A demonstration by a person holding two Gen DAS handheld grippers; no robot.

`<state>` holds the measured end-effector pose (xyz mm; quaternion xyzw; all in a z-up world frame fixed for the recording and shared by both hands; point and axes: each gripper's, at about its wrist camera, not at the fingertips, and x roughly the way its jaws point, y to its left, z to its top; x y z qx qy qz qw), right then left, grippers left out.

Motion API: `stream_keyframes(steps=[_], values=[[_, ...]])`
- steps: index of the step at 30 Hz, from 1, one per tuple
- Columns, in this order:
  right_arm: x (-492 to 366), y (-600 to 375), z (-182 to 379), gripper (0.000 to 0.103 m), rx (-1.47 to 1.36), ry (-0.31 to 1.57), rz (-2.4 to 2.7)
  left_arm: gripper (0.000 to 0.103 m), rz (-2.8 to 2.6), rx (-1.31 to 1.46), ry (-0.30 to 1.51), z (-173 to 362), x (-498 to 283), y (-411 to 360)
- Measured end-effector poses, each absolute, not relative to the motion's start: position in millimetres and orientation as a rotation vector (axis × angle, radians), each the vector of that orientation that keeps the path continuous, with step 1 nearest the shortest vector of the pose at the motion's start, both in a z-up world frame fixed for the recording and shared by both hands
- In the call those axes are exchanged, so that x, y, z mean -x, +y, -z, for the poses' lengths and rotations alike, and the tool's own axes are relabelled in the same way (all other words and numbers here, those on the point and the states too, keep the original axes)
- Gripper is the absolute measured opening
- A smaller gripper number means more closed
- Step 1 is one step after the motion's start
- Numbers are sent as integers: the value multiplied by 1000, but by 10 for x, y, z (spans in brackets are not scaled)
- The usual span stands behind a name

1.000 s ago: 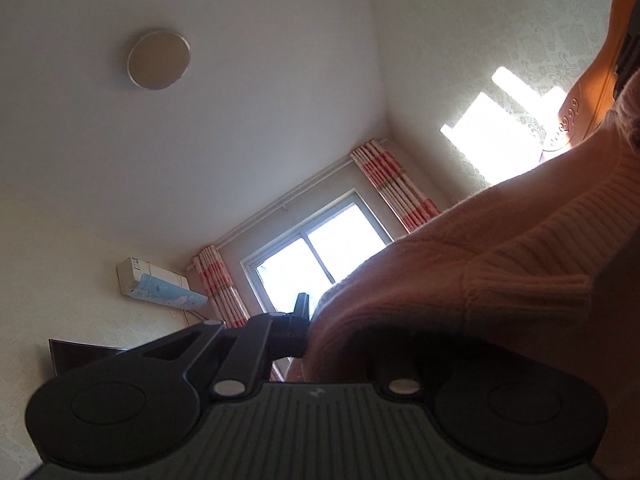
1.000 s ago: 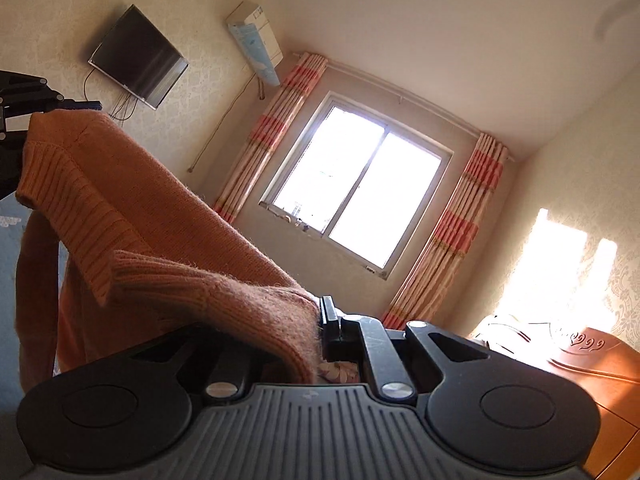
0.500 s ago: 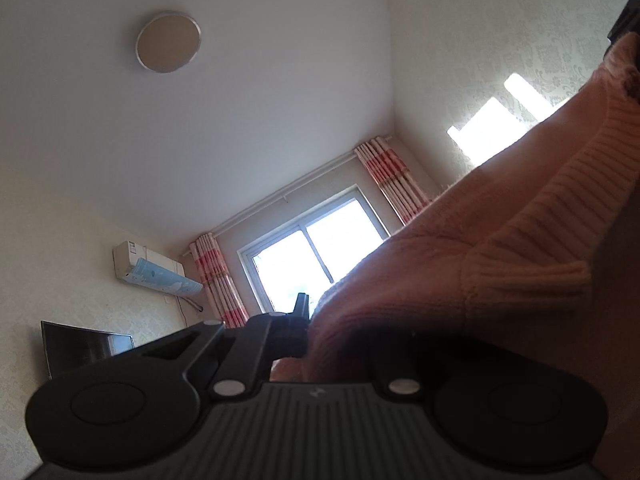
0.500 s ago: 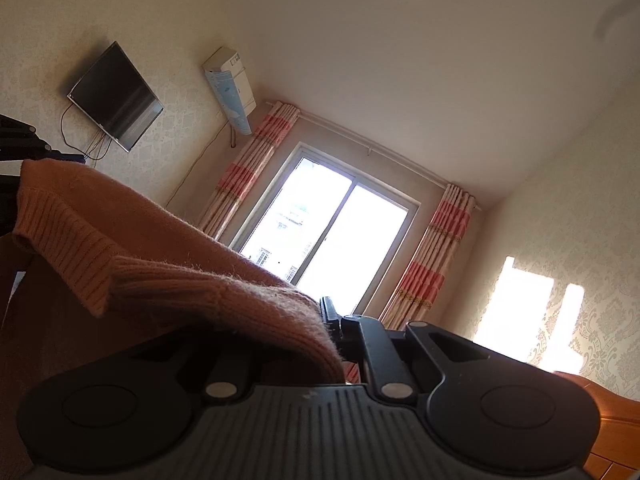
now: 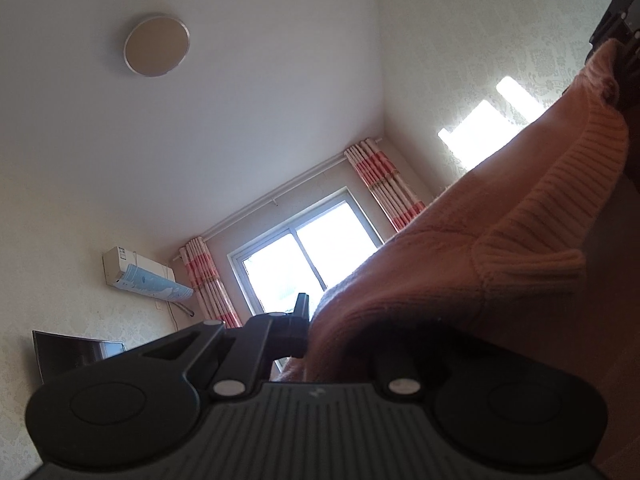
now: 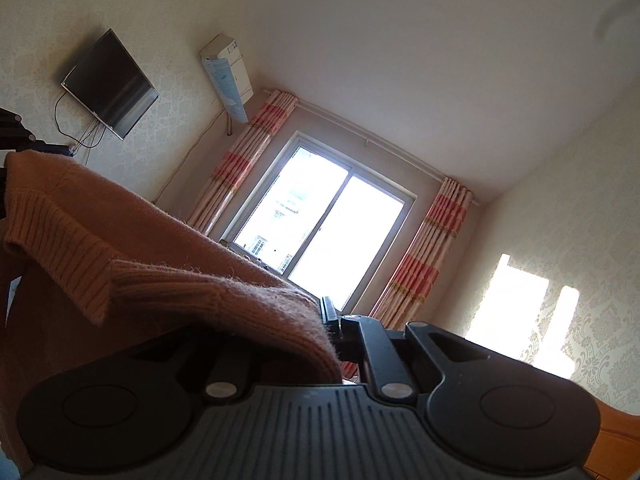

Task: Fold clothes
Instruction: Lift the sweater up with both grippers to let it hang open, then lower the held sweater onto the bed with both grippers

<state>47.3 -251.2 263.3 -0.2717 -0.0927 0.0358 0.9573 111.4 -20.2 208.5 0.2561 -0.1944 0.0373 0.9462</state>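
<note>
An orange knitted sweater (image 5: 460, 256) hangs stretched between my two grippers, held up in the air. My left gripper (image 5: 310, 308) is shut on one edge of it; the knit drapes over its right finger and hides it. The right gripper shows far off in the left wrist view (image 5: 618, 40), at the sweater's other end. In the right wrist view the sweater (image 6: 120, 248) runs off to the left, ribbed hem showing, and my right gripper (image 6: 326, 314) is shut on its near edge. The left gripper (image 6: 16, 132) appears at that frame's left border.
Both cameras tilt up at the room: a window (image 6: 324, 224) with striped red curtains (image 6: 424, 256), a wall air conditioner (image 6: 228, 76), a wall television (image 6: 108, 84), a round ceiling lamp (image 5: 156, 44), and an orange wooden piece of furniture (image 6: 616, 432) at the lower right.
Both grippers have risen with the sweater still held. The views tipped further toward the ceiling; the wooden furniture slid out of the left wrist view and low in the right.
</note>
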Motion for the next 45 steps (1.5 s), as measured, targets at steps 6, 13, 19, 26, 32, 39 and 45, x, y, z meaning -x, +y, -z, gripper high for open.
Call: stream_keyframes(steps=[6, 13, 19, 26, 32, 39, 45], values=[[-326, -2526, -3108, 12, 568, -289, -31, 12, -73, -488, -447, -2418, -983, -221], [-255, -2600, -3269, 12, 601, -307, -27, 12, -1, -438, -418, -2510, -897, -230], [-376, -2732, -2853, 12, 581, -145, -78, 11, 83, -489, -271, -2119, -950, -311], [-939, -2721, -1890, 12, 552, 163, -162, 10, 179, -507, 44, -1270, -1349, -354], [-1329, -2552, -1036, 12, 594, 418, -271, 10, 248, -587, 265, -626, -1711, -444], [-1834, -2529, -545, 12, 612, 490, -193, 10, 206, -532, 340, -566, -2214, -373], [-2419, -2594, -693, 12, 538, 424, -125, 11, 159, -472, 293, -621, -2794, -369]])
